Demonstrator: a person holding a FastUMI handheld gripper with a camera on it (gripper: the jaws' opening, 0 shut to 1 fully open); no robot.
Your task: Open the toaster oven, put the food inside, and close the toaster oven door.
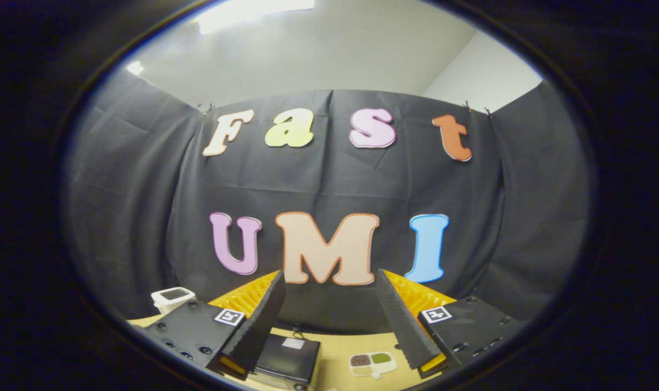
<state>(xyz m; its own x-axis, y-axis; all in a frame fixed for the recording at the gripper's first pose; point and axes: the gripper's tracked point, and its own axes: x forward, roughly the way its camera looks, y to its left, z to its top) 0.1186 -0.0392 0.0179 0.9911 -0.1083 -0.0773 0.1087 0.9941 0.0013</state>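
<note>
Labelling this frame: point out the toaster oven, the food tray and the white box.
toaster oven (286, 355): gripper view, its dark top.
food tray (373, 363): gripper view, middle of the tray, between the open jaws.
white box (172, 297): gripper view, its upper face.

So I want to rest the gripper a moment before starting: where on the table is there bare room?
The open gripper hangs above the table. Bare wood shows between the black toaster oven and the food tray, and behind both, up to the cloth wall. A small white device stands on the table beyond the left finger; the finger hides what lies between it and the oven.
</note>
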